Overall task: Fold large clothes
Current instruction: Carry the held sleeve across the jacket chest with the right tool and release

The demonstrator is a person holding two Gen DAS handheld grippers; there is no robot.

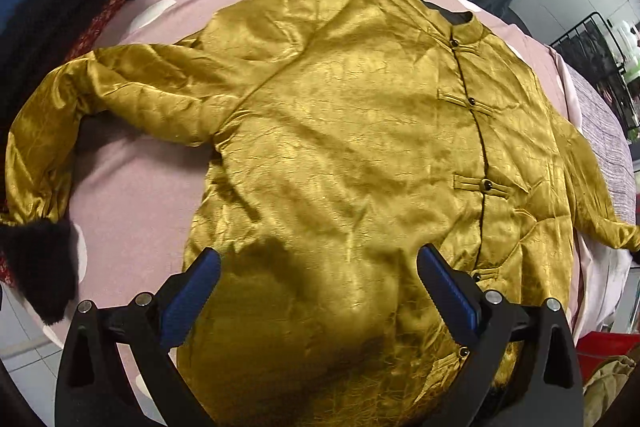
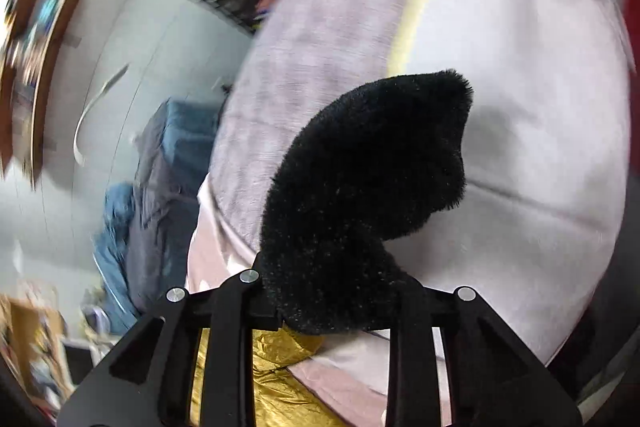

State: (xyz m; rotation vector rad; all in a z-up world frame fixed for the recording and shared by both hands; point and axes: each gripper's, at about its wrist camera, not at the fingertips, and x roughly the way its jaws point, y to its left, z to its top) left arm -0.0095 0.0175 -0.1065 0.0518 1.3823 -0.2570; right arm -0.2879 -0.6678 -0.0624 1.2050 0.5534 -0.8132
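Gold jacket (image 1: 340, 147) lay flat on the bed (image 1: 132, 187), long axis running away from the released left fingers (image 1: 200, 291) above its hem. Right fingers (image 2: 416, 307) clenched on black fur cuff (image 2: 368, 195), nearer that sleeve.

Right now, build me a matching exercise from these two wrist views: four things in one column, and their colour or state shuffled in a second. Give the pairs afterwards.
Things:
1. gold satin jacket
2. black fur cuff
3. left gripper
4. bed cover

States:
A. pink with white dots
B. jaws wide apart above the hem, nothing between them
C. spread front side up, frog buttons fastened
D. clamped in the right gripper, lifted off the bed

Pairs: 1-C, 2-D, 3-B, 4-A
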